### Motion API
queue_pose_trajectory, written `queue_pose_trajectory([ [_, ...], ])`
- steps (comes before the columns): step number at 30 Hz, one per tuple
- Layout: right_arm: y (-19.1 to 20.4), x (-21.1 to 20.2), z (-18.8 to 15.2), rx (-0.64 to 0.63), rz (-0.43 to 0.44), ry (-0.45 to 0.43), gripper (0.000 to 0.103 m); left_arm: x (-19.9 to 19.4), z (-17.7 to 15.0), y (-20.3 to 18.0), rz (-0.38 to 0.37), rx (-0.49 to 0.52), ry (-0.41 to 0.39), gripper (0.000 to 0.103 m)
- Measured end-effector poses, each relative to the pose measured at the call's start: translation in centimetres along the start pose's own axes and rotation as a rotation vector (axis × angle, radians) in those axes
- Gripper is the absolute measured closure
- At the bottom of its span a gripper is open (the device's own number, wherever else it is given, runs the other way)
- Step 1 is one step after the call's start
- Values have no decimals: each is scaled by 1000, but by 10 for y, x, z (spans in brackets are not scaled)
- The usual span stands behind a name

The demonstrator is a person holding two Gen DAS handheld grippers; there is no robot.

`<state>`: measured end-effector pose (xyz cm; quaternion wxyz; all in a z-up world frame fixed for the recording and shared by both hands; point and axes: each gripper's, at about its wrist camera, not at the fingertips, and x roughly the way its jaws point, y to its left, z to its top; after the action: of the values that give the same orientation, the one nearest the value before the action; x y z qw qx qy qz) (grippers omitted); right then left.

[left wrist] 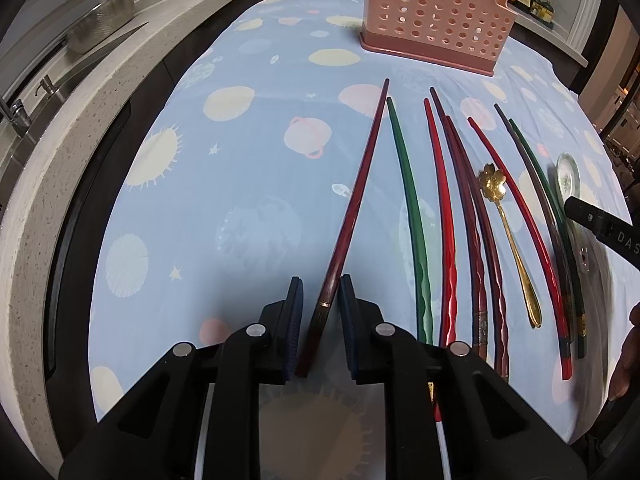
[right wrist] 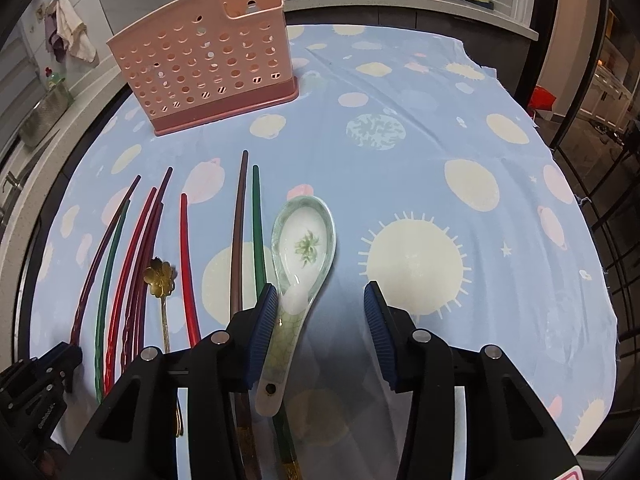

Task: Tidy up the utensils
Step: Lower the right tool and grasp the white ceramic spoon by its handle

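Nearest the pink basket [left wrist: 436, 20], which stands upright at the far end of the blue tablecloth [left wrist: 248, 200], I use that holder as my landmark. Starting at the left, my left gripper [left wrist: 320, 312] has its jaws drawn nearly together on the thick end of a dark red chopstick [left wrist: 360, 192]; the pads look pressed on it. Its long axis runs straight away from the fingers, tip aimed toward the basket's near left corner. To the right of it lie the other chopsticks [left wrist: 448, 216] in a loose fan, green, red and dark ones, all pointing roughly at the basket, with a gold spoon [left wrist: 508, 240] among them, its flower-shaped bowl toward the basket.

Further right, my right gripper [right wrist: 320, 328] stands about half open over a ceramic soup spoon [right wrist: 296, 280]. Its handle lies against the left pad; the right pad is well apart from it, so nothing is gripped yet. The spoon's bowl points away from the fingers and its long axis tilts slightly right of the basket. I judge the right hand is the nearer one for that spoon, and closing should catch the handle.

Both grippers' bodies hide the chopsticks' near ends. The basket's inside compartments cannot be made out from either view, and the soup spoon is mostly cut off in the left view.
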<state>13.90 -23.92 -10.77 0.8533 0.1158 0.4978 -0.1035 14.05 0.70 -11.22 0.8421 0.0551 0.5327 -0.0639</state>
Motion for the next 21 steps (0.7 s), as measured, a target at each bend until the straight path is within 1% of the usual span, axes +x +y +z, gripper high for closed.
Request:
queue_pose_trajectory([
  [1, 0, 2, 0, -1, 2, 5, 61, 0, 0, 0, -1, 0, -1, 85],
  [3, 0, 4, -1, -2, 6, 10, 66, 0, 0, 0, 0, -1, -1, 85],
  [6, -1, 3, -4, -4, 6, 10, 67, 0, 0, 0, -3, -2, -4, 85],
  [12, -6, -1, -10, 5, 13, 11, 74, 0, -1, 1, -9, -7, -6, 85],
  [16, -9, -5, -18, 6, 22, 12, 74, -3, -3, 1, -17, -10, -4, 85],
  [21, -16, -11, -23, 39, 60, 15, 74, -6, -8, 3, -33, -20, -2, 85],
])
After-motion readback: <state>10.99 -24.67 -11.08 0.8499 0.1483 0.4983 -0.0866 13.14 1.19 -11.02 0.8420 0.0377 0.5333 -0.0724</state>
